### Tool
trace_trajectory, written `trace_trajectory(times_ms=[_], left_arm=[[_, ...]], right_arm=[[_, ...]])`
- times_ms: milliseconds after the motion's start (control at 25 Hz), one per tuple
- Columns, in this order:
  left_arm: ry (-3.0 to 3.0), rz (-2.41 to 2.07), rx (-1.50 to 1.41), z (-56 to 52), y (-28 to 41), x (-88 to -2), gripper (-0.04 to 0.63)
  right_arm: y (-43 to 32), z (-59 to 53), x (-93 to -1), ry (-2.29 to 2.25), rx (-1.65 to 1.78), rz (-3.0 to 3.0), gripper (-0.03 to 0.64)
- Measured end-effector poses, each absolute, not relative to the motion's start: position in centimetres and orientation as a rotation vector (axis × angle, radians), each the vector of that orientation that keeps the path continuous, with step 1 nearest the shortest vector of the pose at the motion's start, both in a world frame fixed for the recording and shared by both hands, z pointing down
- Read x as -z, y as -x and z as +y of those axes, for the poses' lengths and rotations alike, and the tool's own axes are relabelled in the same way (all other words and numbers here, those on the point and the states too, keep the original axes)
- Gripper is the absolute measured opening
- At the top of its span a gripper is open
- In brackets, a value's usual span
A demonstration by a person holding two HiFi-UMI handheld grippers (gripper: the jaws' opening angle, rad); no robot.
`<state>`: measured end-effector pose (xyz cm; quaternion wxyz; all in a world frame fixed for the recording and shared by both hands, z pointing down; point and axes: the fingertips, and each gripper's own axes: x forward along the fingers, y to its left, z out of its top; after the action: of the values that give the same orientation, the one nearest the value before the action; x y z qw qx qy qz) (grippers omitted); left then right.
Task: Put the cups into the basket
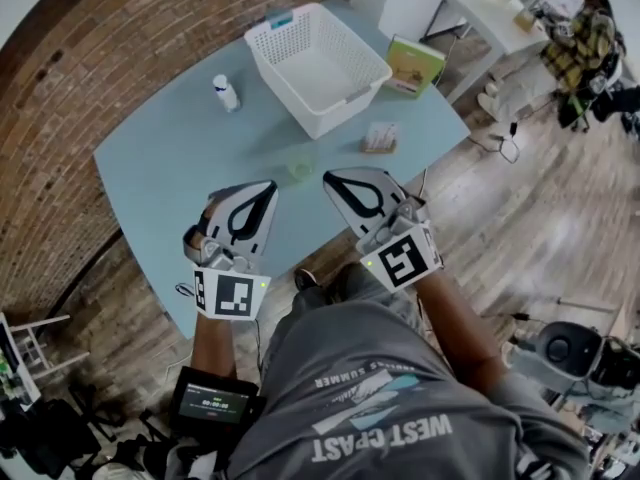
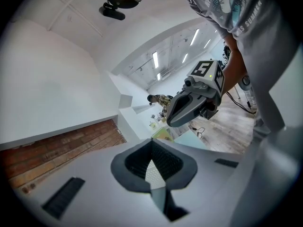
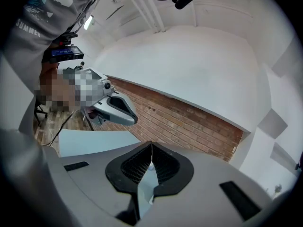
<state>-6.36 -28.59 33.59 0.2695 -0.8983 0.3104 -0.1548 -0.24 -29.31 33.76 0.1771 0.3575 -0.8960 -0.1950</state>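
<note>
While the left gripper [image 1: 268, 188] hangs over the near edge of the tabletop [image 1: 165, 173], its jaws are pressed together with nothing caught between them. The right gripper [image 1: 332, 180] matches it: jaws closed tight and empty too. The two sit side by side, tips angled in toward each other, each marker cube back toward the person's body.

Just beyond the two tips, at twelve o'clock and between them, there's the small translucent greenish cup [image 1: 300, 169]. It's standing on the light blue tabletop, and neither gripper is touching it. At one o'clock from the cup, not far off, sits a small pale object [image 1: 380, 136], too blurred to name.

Further out, still around twelve o'clock, is the white basket [image 1: 285, 40] with latticed walls. Nothing shows inside it, and it's well apart from the cup. At ten o'clock from the cup a little white bottle [image 1: 226, 92] stands upright, off the basket's left side. At two o'clock a green box [image 1: 415, 65] lies near the tabletop's far right edge. A brick wall [image 1: 120, 58] runs along the nine o'clock side, with wooden floor [image 1: 520, 228] out at three o'clock.
</note>
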Motion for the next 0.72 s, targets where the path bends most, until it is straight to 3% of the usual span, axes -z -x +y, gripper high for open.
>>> trace_trajectory(times_ms=[720], left_arm=[[2.48,0.883,0.532,-38.1,3.9,-36.7,0.0]], right_arm=[[0.6,-40.9,-43.7,-0.775,0.33,-2.546,0.015]])
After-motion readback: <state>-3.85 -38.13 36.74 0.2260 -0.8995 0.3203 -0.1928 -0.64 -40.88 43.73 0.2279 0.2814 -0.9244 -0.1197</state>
